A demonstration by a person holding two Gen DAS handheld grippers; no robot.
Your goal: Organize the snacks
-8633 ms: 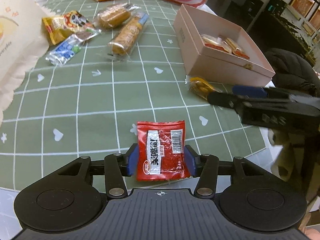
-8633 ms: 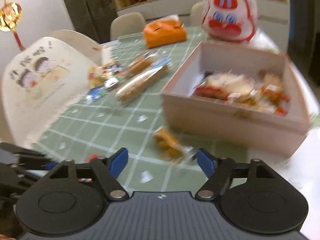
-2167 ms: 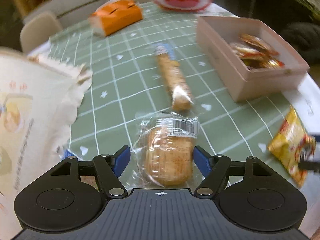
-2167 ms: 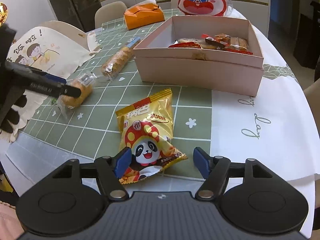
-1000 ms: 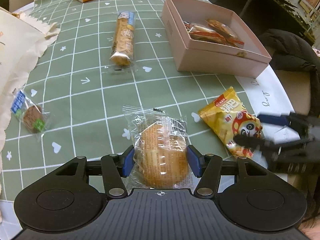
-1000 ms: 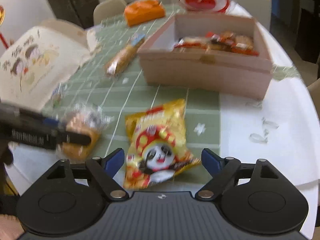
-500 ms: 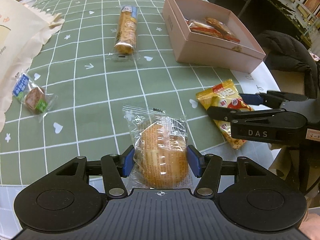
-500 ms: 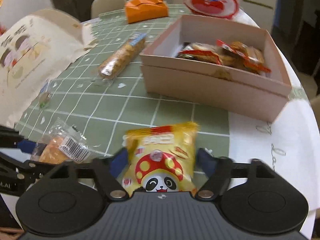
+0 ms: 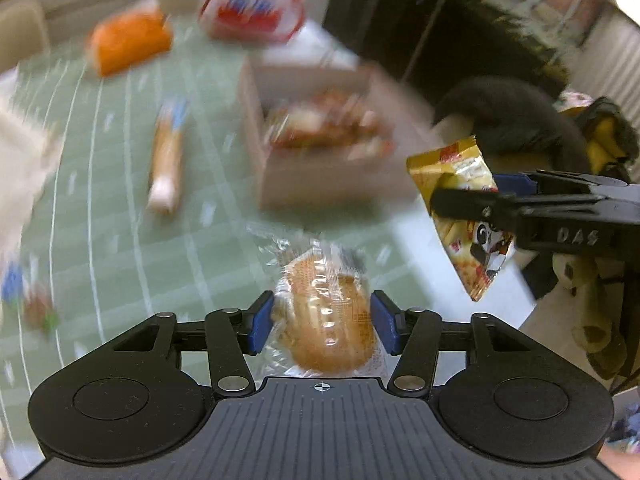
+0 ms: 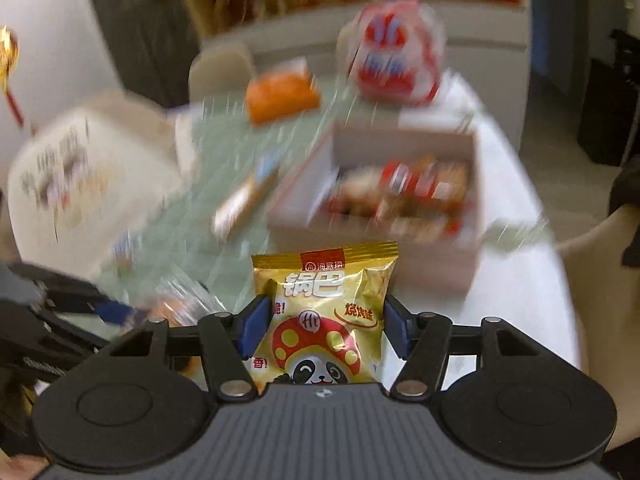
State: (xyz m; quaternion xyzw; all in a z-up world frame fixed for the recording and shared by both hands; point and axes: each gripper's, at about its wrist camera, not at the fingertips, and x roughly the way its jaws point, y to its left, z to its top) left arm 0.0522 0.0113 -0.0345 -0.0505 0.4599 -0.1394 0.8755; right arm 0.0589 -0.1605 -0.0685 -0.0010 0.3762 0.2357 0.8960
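My left gripper (image 9: 322, 322) grips a round bun in a clear wrapper (image 9: 324, 292), lifted clear of the green checked tablecloth (image 9: 120, 220); its jaws are closing, blue pads pressing the wrapper's sides. My right gripper (image 10: 322, 322) grips a yellow panda snack packet (image 10: 326, 280), also raised, its jaws likewise closing on the packet. In the left wrist view the right gripper (image 9: 464, 196) and the packet (image 9: 452, 168) hang in the air at the right. Beyond both stands the pink box (image 10: 360, 248) with several wrapped snacks inside.
A long biscuit pack (image 9: 166, 164) lies left of the box and a small wrapped sweet (image 9: 32, 304) at the table's left edge. An orange box (image 10: 282, 94) and a red-and-white bag (image 10: 394, 56) stand at the back, a white paper bag (image 10: 80, 176) at the left.
Both grippers have risen, each carrying its snack up off the table. The right jaws, wide around the yellow packet a second ago, now pinch it. The views are blurred by motion.
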